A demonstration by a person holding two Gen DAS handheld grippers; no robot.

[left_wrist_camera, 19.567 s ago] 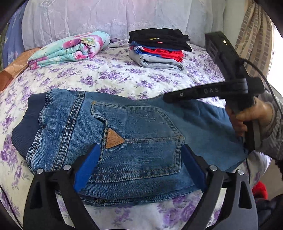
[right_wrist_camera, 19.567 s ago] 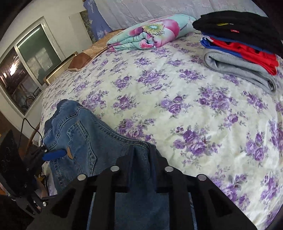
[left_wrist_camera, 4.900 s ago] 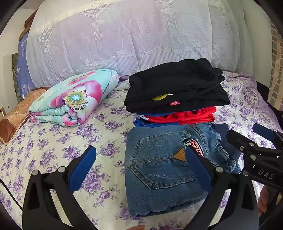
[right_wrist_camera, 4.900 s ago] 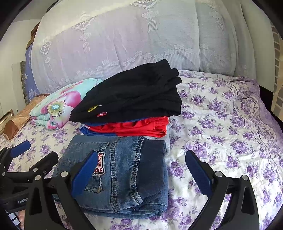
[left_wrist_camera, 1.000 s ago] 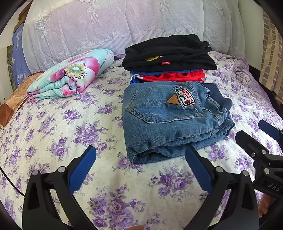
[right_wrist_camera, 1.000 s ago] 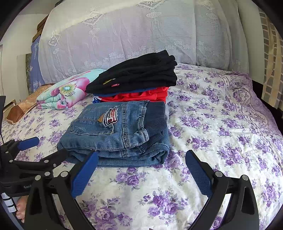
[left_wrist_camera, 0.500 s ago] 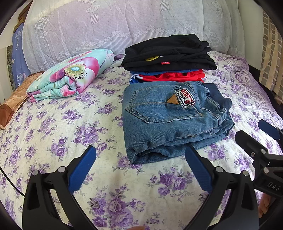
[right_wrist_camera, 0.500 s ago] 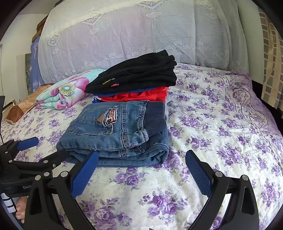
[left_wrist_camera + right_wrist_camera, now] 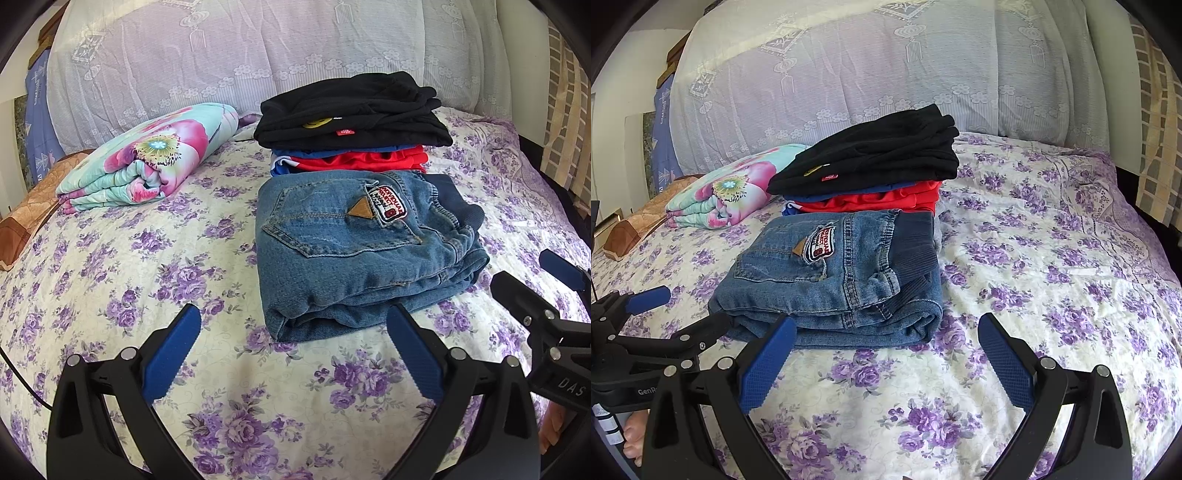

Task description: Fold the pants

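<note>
Now: jeans folded, both grippers wide

Left gripper [image 9: 291, 347] and right gripper [image 9: 886, 350] gape empty above the bedspread [image 9: 110, 258]; the right's handle reads "DAS". Beyond lie the folded jeans [image 9: 354, 251], patch lettering unreadable, touching a clothes stack [image 9: 351, 122].

We see the blue jeans [image 9: 354, 251] folded into a thick bundle, pocket and patch up, lying flat on the bed.
</note>
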